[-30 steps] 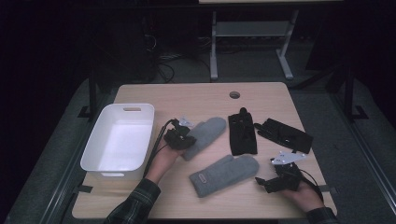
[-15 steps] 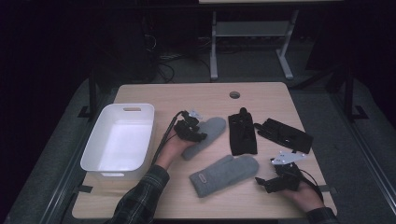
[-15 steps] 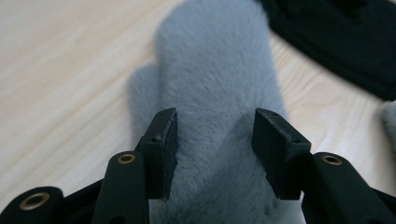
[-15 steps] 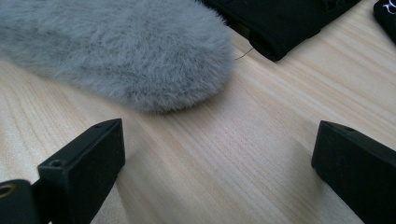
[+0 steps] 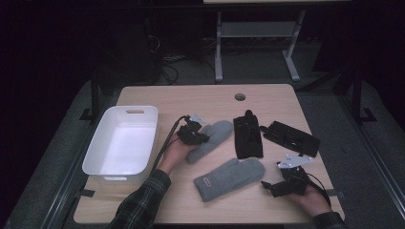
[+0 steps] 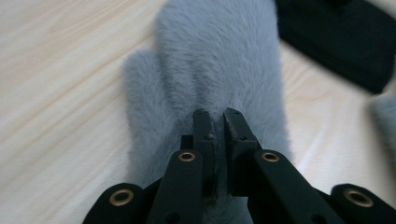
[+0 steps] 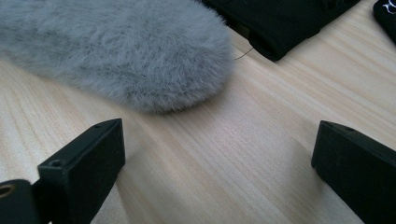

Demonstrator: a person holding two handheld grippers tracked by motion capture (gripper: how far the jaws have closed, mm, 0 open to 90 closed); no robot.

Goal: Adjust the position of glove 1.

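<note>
Dim room around me, with a pale wooden surface [image 5: 210, 100] lit in the middle and a metal-legged bench in the shadows behind it. From the high view I see my left gripper [image 5: 195, 135] sitting on the cuff end of a grey fleece mitten [image 5: 212, 138], which lies at an angle near the middle of the surface, its rounded tip pointing away toward the far right. In the left gripper view, my two black fingers [image 6: 204, 135] have just been closing and now stand almost together, pinching a narrow ridge of the mitten's [image 6: 210, 70] fur between them. The mitten's thumb juts out on the left of the fingers and its broad body stretches straight ahead of them.

Left of that hand stands a white plastic bin [image 5: 98, 150], just beside the trailing cable. A second grey mitten [image 5: 229, 178] with a small label lies nearer to me, between my two hands. Two black gloves [image 5: 248, 136] lie beyond it, side by side toward the right.

My right gripper [image 5: 273, 186] rests near the front right corner, just short of the second mitten's rounded tip. In the right gripper view its fingers [image 7: 91, 158] stand wide apart, released, with bare wood between them. The second mitten's [image 7: 116, 51] fluffy tip lies just ahead, not touching either finger.
</note>
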